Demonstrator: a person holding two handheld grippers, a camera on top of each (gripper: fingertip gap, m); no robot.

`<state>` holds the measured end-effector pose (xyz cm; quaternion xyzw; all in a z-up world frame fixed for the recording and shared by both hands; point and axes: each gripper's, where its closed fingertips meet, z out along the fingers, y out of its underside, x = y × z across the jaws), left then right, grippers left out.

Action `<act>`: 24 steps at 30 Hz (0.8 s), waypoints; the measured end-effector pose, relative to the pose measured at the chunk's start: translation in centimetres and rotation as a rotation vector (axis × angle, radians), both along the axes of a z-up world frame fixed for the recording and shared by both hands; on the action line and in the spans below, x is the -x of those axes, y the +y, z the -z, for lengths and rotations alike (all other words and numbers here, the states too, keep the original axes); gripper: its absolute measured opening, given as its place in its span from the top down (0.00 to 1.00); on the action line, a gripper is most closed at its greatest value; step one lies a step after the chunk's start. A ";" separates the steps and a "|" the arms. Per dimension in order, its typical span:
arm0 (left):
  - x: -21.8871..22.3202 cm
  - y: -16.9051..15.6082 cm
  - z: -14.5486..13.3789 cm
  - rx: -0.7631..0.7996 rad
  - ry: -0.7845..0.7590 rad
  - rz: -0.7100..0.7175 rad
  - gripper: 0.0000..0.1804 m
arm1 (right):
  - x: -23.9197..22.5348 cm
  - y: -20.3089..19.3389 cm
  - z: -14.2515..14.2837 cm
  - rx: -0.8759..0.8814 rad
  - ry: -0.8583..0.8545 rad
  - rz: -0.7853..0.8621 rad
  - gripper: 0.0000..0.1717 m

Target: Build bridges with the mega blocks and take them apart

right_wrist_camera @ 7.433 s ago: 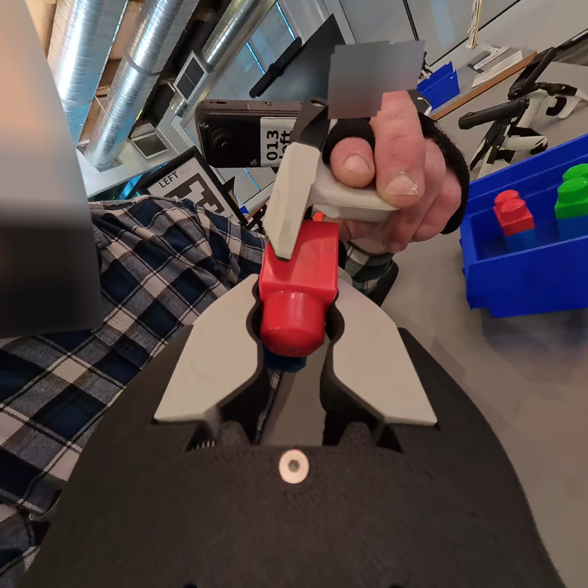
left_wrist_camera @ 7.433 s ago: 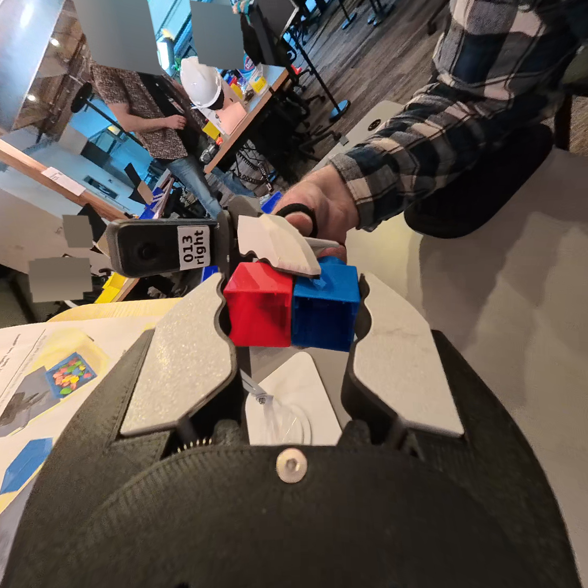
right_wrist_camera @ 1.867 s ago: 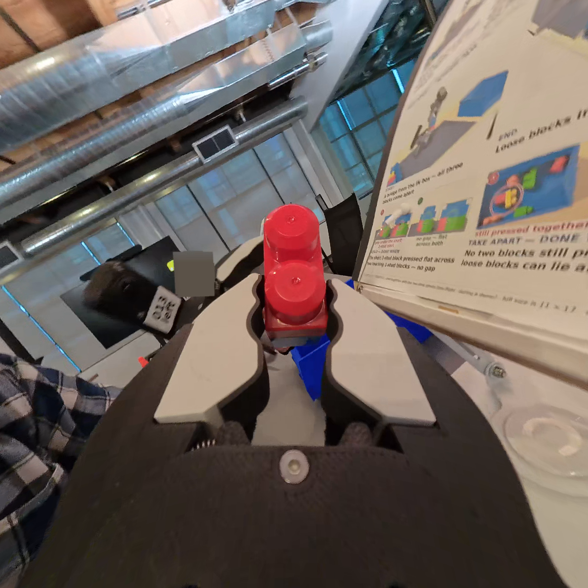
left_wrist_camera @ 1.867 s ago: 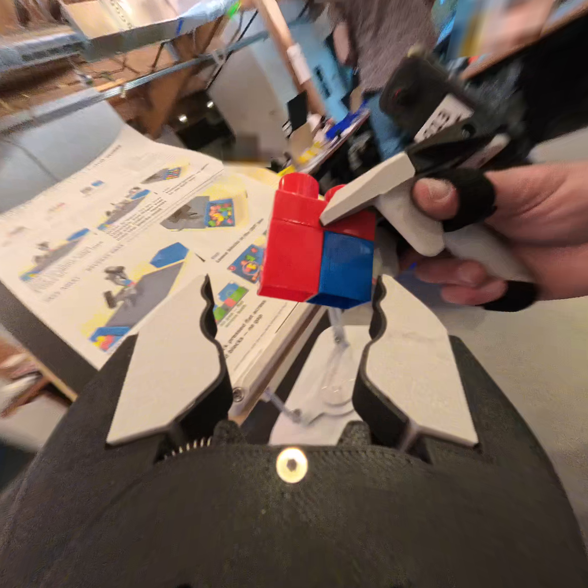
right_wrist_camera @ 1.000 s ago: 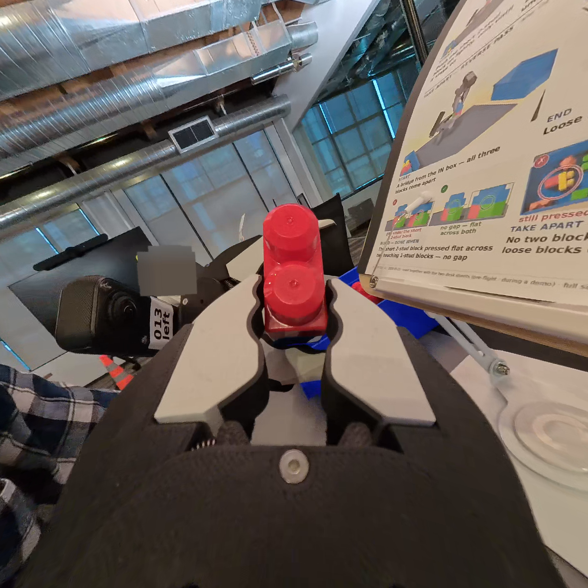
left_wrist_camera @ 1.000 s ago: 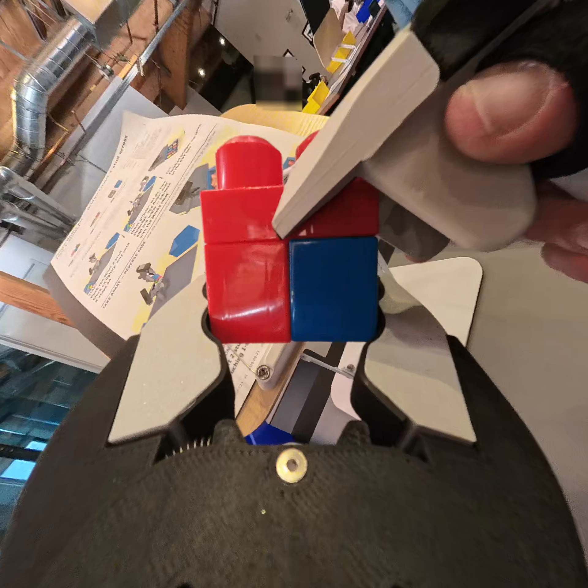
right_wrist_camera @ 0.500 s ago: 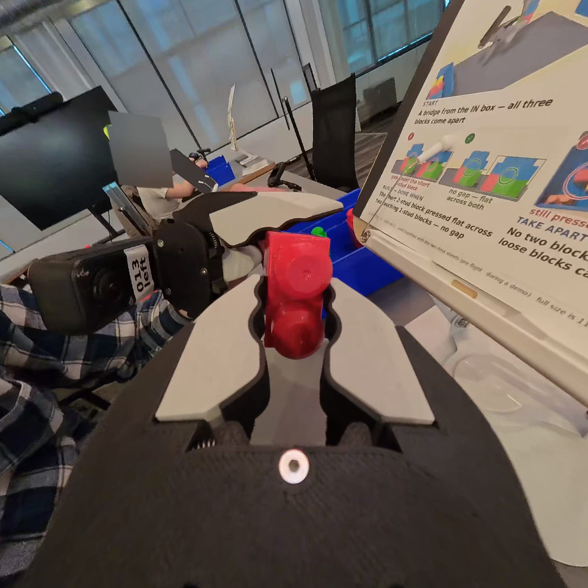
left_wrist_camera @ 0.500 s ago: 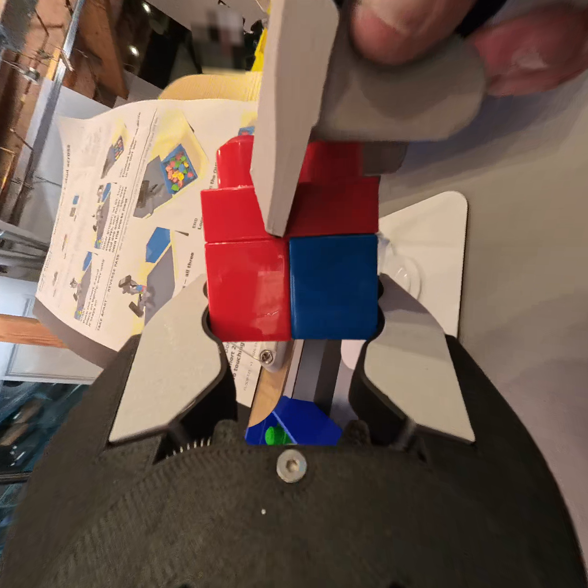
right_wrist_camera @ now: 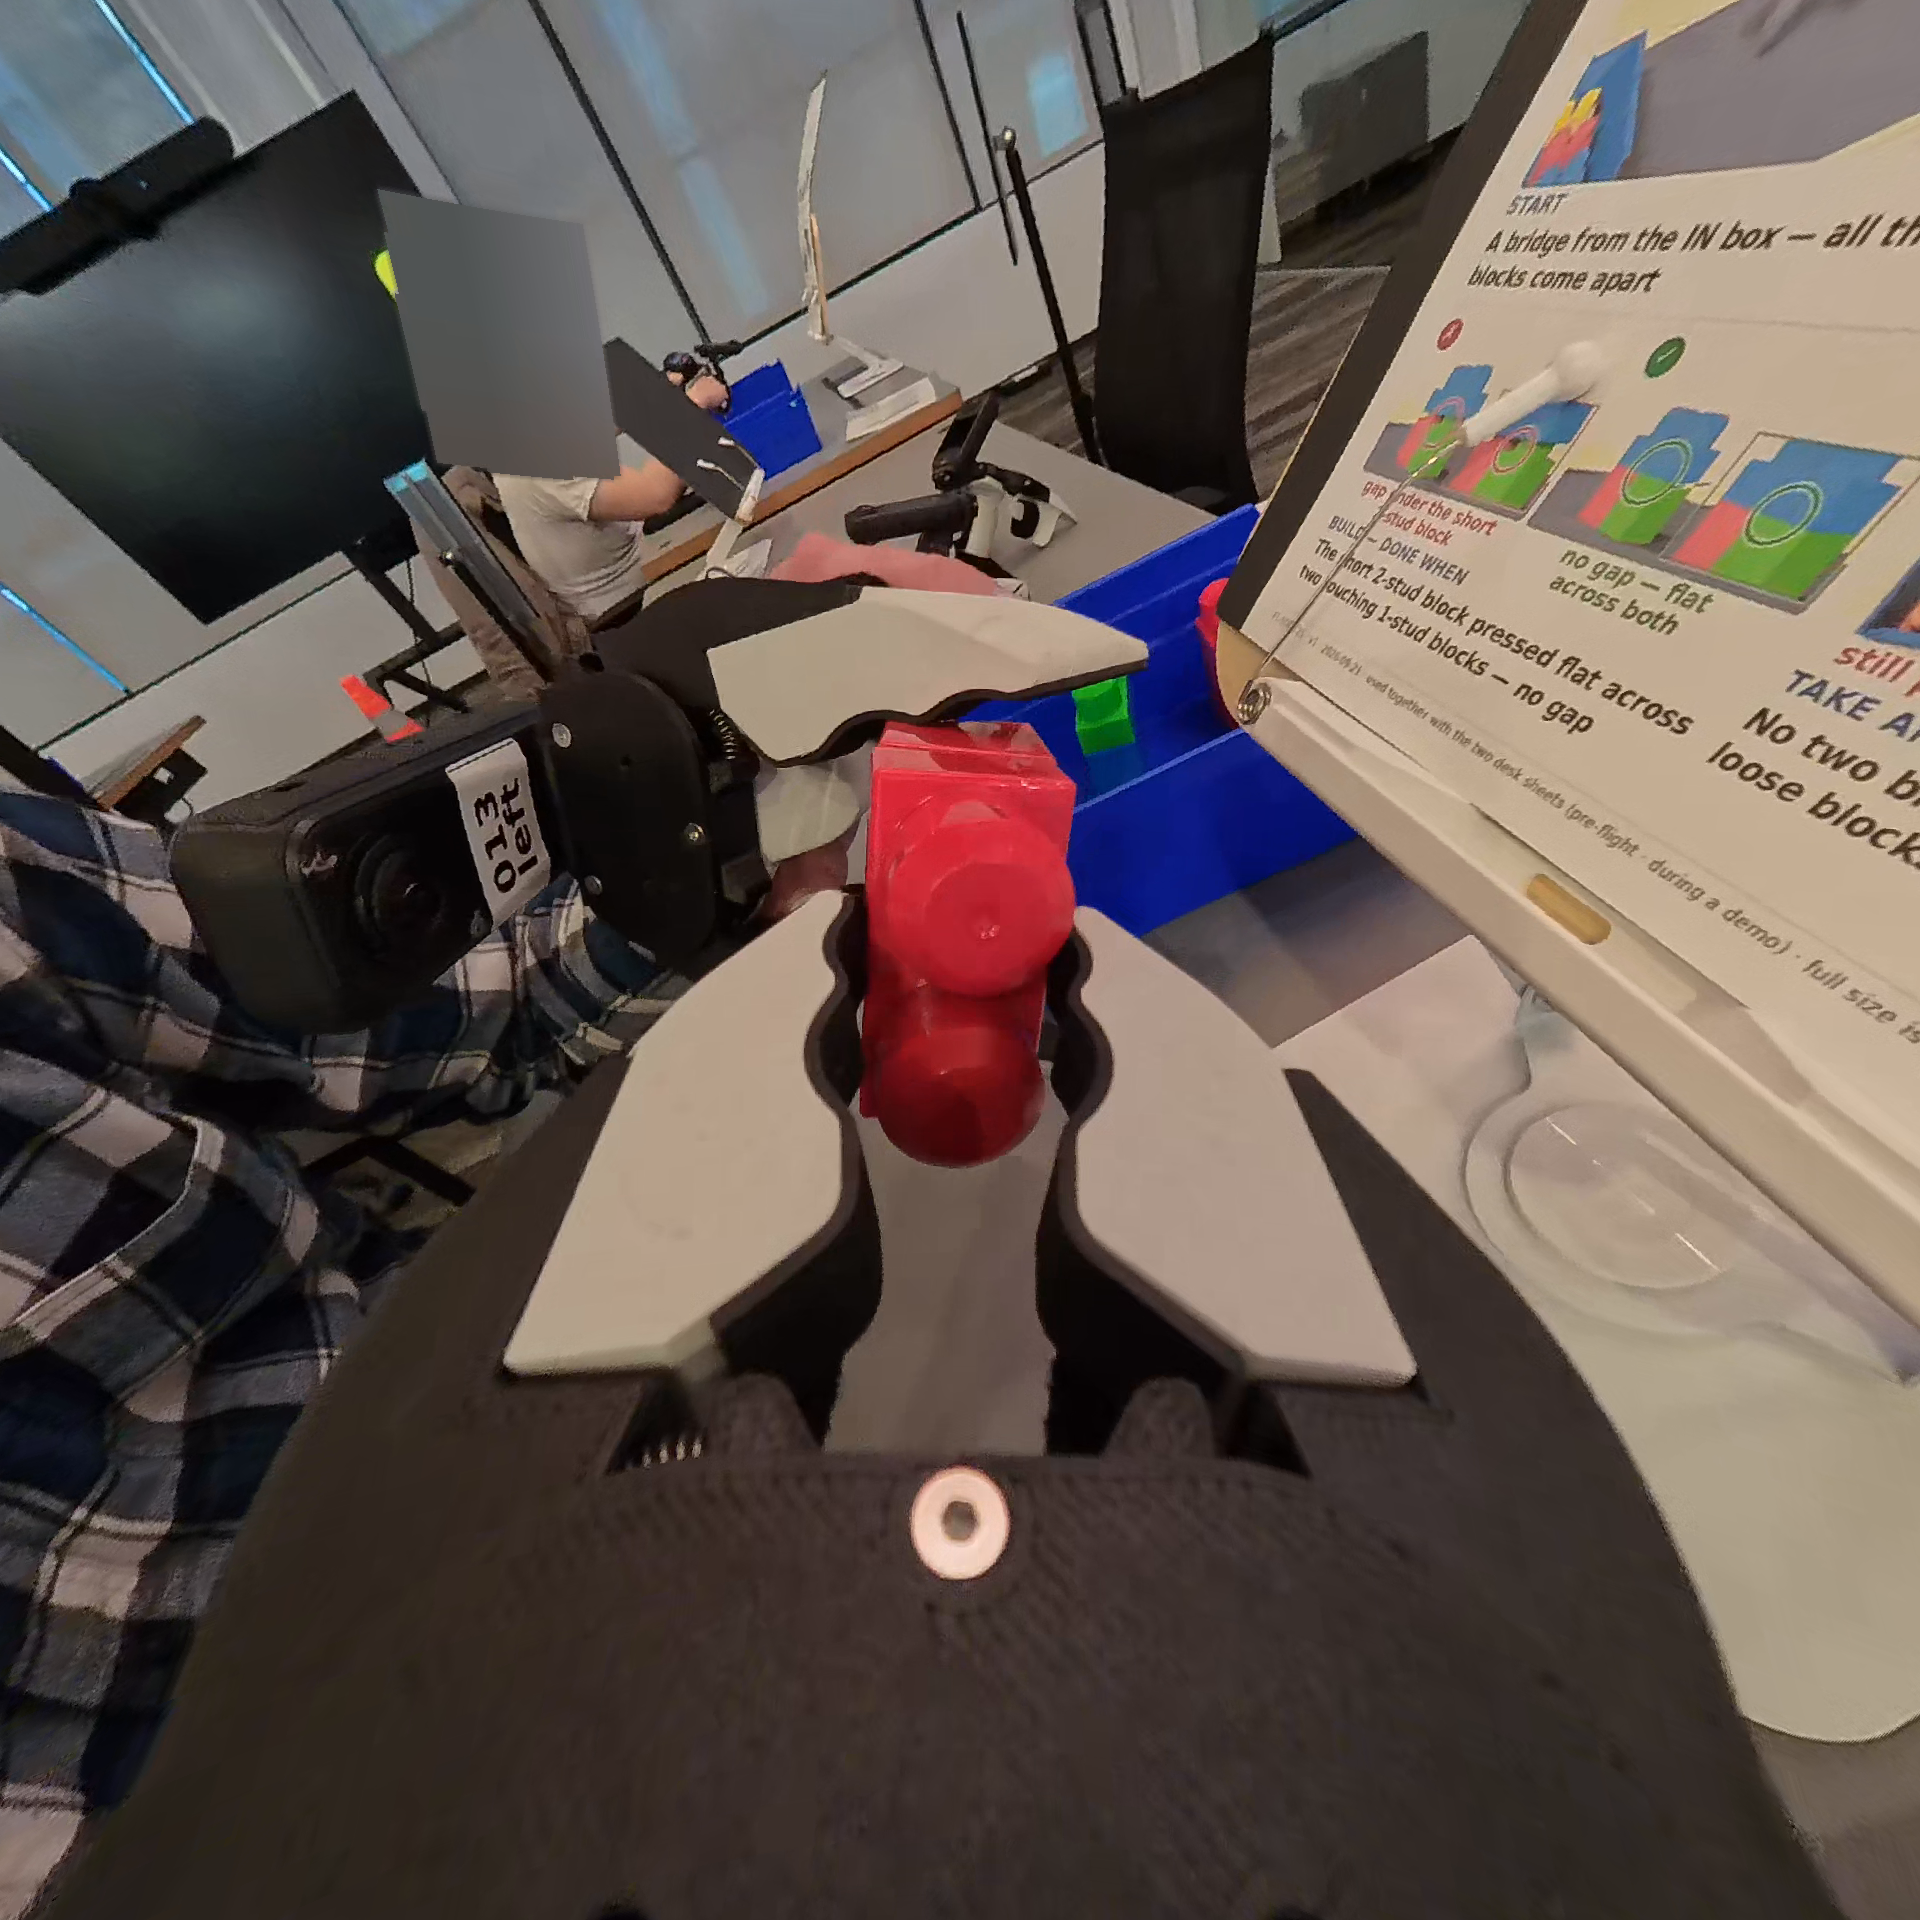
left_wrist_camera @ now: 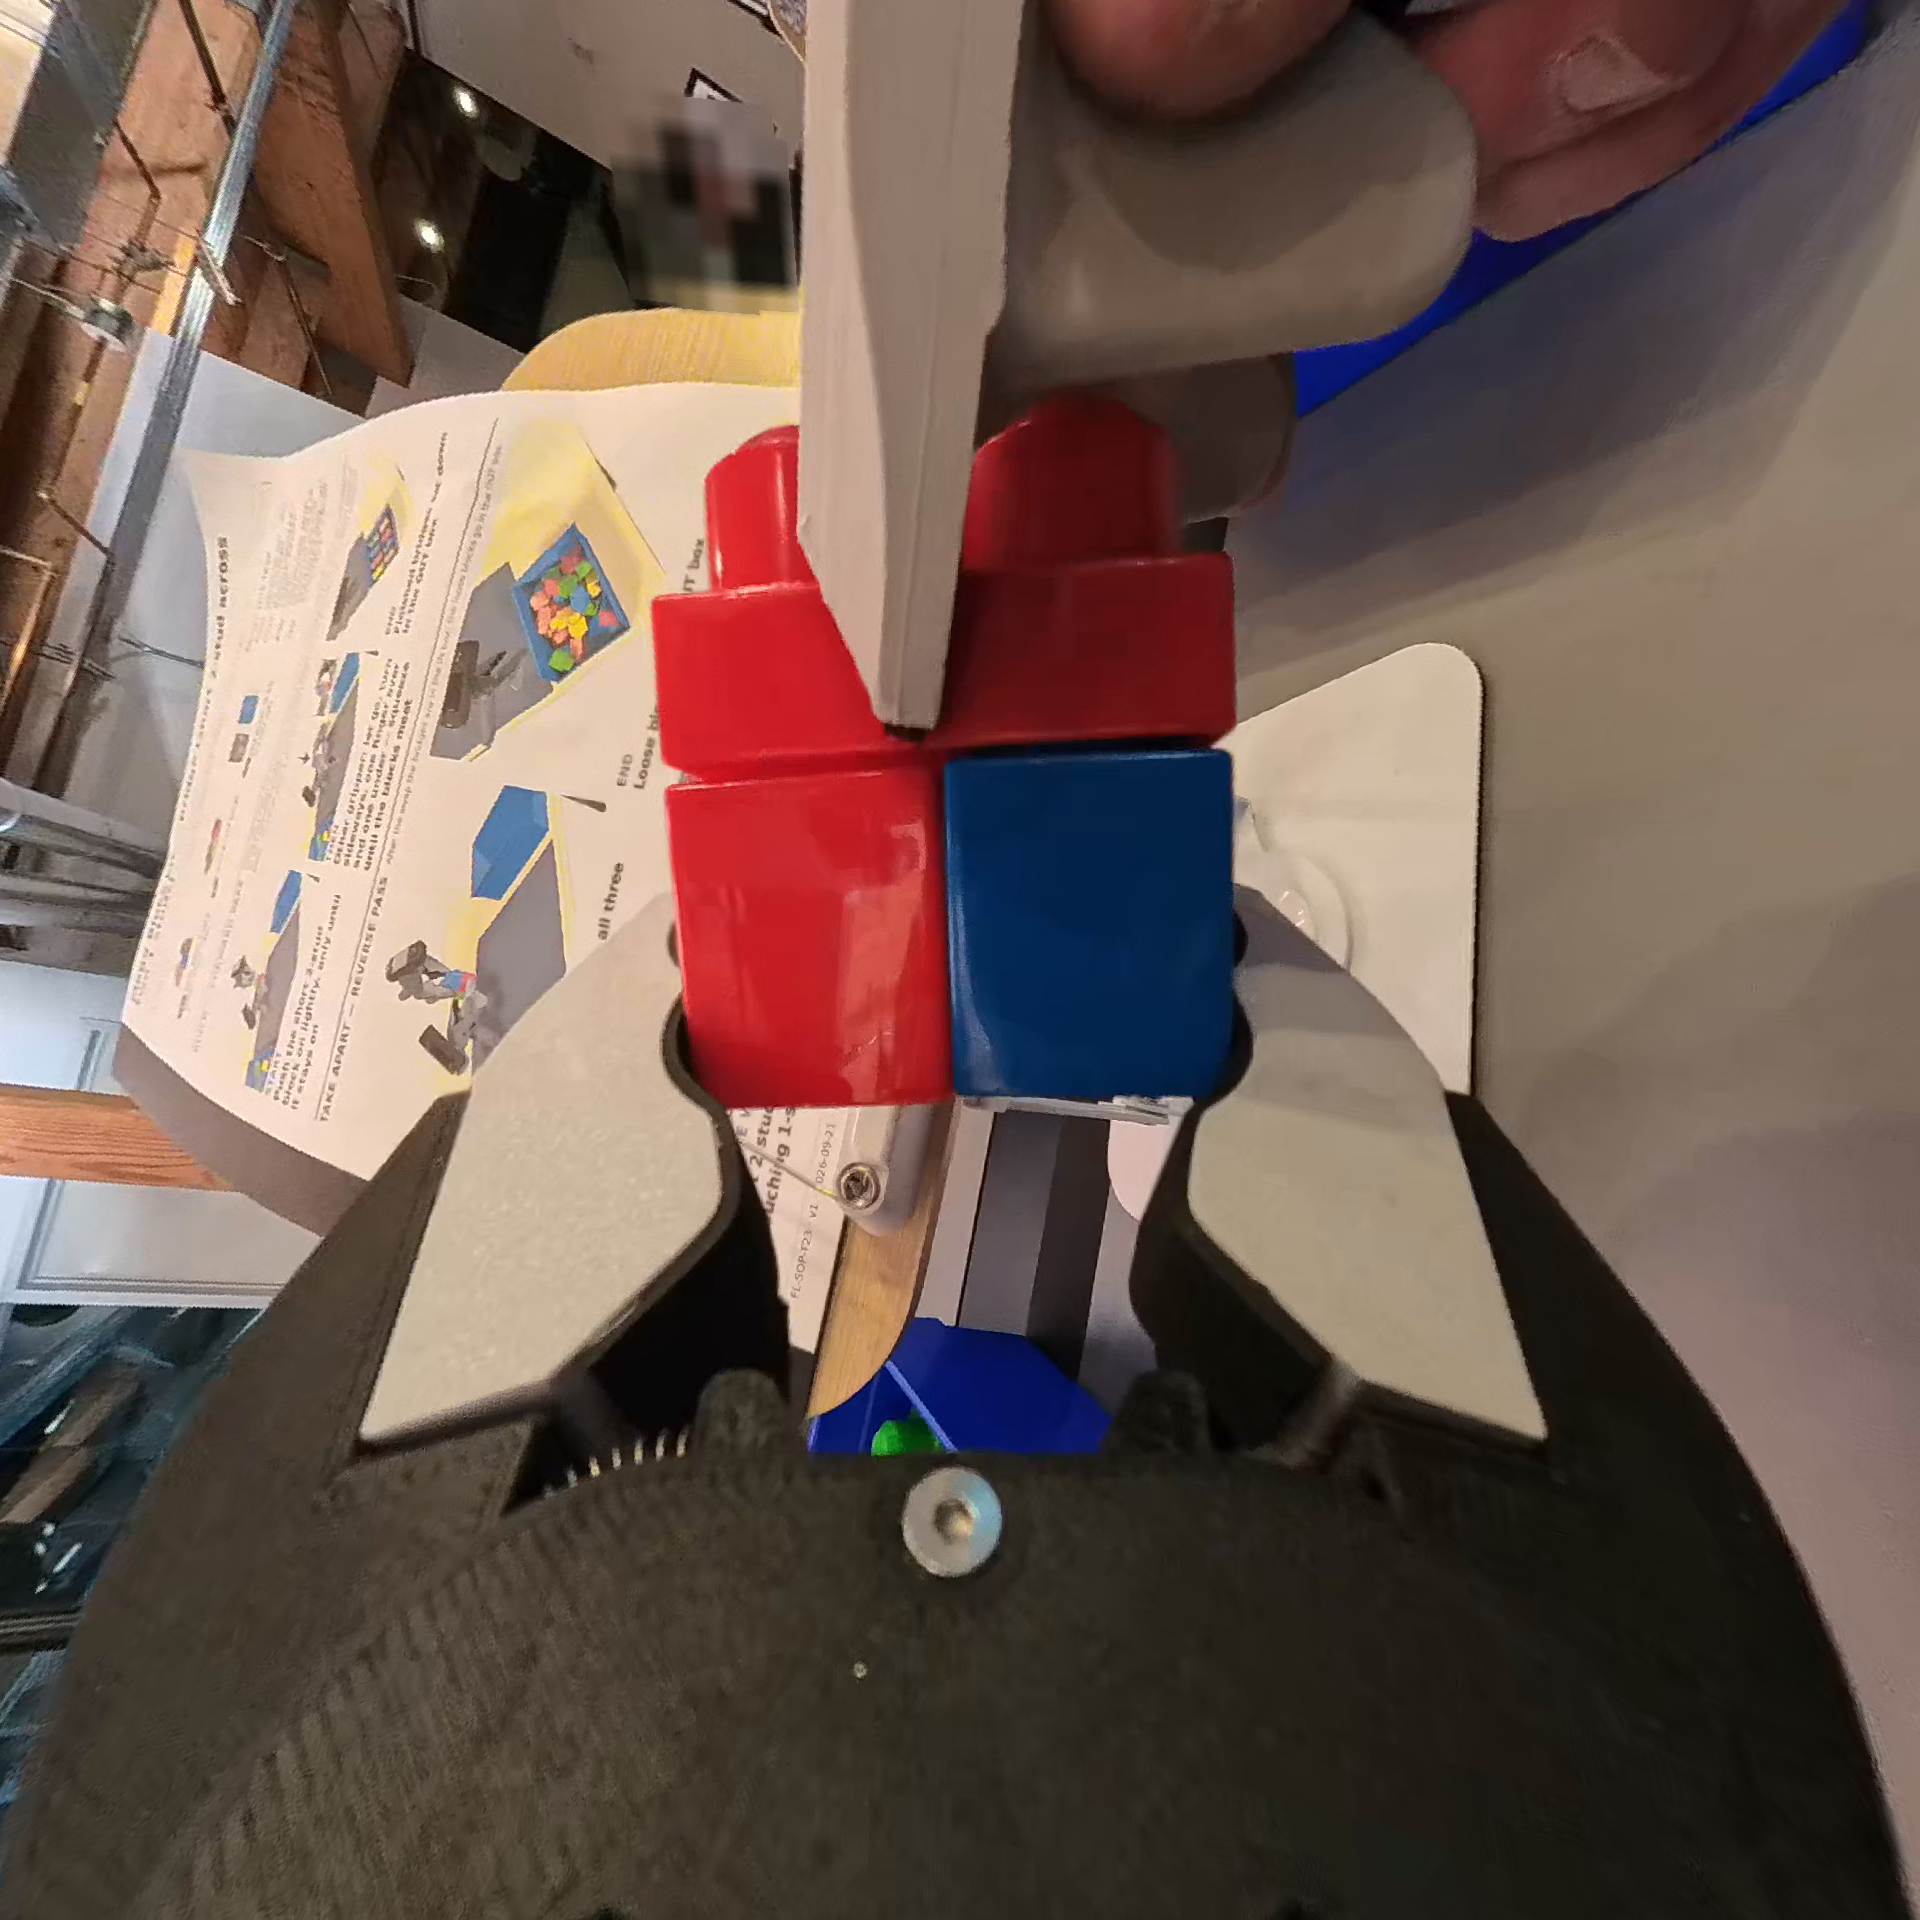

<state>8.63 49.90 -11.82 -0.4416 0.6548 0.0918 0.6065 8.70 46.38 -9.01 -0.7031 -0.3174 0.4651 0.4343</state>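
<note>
A small bridge is held in the air: a red two-stud block sits across a red single block and a blue single block. My right gripper is shut on the red two-stud block, studs facing its camera; one of its fingers crosses the block in the left wrist view. My left gripper is open. The two lower blocks stand between its fingers, which lie close beside their outer faces. One left finger shows above the block in the right wrist view.
An instruction sheet on a stand rises at the right; it also shows in the left wrist view. A blue bin with a green block lies behind. A plaid sleeve is at the left.
Both grippers have turned together with the bridge. The left fingers have come up around the two lower blocks and narrowed slightly. The right gripper has kept its hold on the red two-stud block.
</note>
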 end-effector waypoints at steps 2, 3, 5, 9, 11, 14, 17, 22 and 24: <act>-0.1 -0.1 0.0 0.001 0.000 0.008 0.51 | -0.3 -0.3 -0.2 -0.014 -0.028 -0.012 0.80; 0.2 0.2 -0.2 -0.014 0.009 -0.006 0.52 | -1.2 -0.1 -0.9 -0.027 -0.010 0.013 0.80; 3.3 1.9 -1.4 -0.035 -0.011 -0.076 1.00 | -5.4 0.7 -3.5 -0.064 0.042 0.097 0.80; 4.2 1.7 -4.2 0.084 -0.137 -0.011 1.00 | -12.1 1.9 -4.6 -0.110 -0.024 0.268 0.80; 2.7 1.7 -2.0 0.110 -0.089 -0.006 1.00 | -12.2 2.9 -3.6 -0.072 0.052 0.256 0.80; 1.1 1.4 0.5 0.151 -0.039 0.018 1.00 | -10.9 4.1 0.0 0.048 0.126 0.139 0.80; 0.8 0.9 0.6 0.217 -0.059 0.046 1.00 | -11.6 4.2 0.0 0.033 0.106 0.137 0.80; 0.5 0.3 0.5 0.269 -0.072 0.092 1.00 | -12.2 3.0 -1.0 0.009 0.012 0.136 0.80; 0.2 -0.3 -0.1 0.270 -0.093 0.121 1.00 | -12.5 2.3 -2.1 -0.018 0.000 0.142 0.80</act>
